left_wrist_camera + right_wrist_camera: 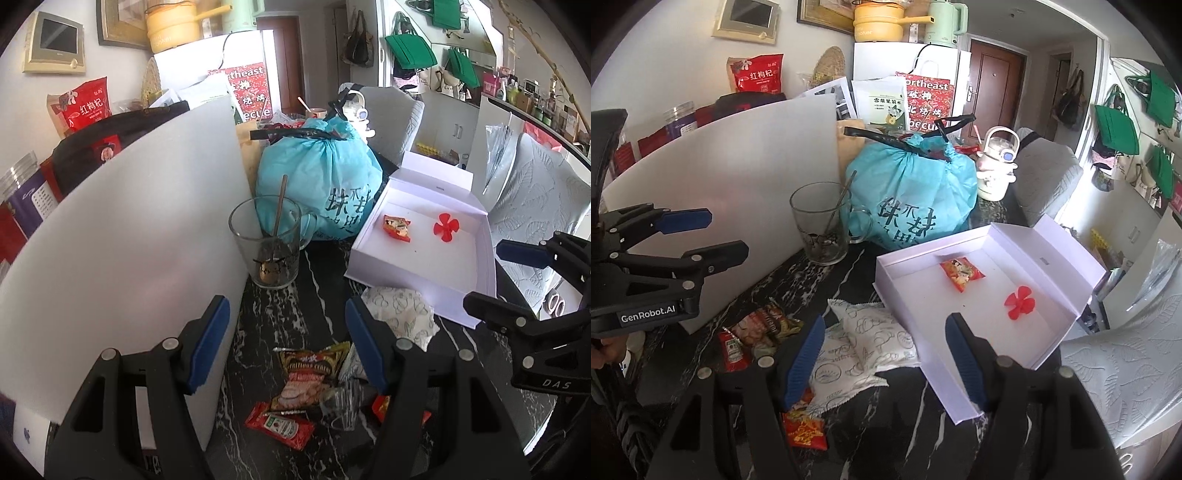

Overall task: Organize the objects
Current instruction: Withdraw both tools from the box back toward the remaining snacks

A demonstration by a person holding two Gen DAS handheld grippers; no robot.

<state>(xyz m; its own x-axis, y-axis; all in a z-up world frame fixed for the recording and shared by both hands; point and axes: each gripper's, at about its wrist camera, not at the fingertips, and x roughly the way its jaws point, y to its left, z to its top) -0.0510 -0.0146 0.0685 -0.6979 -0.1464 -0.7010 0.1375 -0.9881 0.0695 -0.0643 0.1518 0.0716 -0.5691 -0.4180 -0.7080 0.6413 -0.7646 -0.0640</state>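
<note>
Hovering over a black marble-veined bench, both claws spread and pinching nothing. Left claw tilted down above a small heap of litter: brown snack packet, red ketchup sachet, crumpled clear plastic cup; nothing touched by either blue pad. Right claw likewise tilted down, jaws apart, one finger over a white printed pouch, the other over the near rim of the open white box; no contact discernible. Small red packet lying on the bench below the left-hand finger of the right claw. Inside the box, well apart from the rim: red-orange snack wrapper toward the far side, red flower-shaped plastic piece nearer the middle. Box lid standing open at the far edge. Behind the box, just beside it, a tied turquoise bag with dark lettering. Left of the bag, a glass mug upright with a metal spoon leaning inside and dark residue at the bottom. White board standing on edge along the left, mug close against it. White pouch partly tucked under the box's near corner in the left wrist view. Grey embossed chair back at right.
</note>
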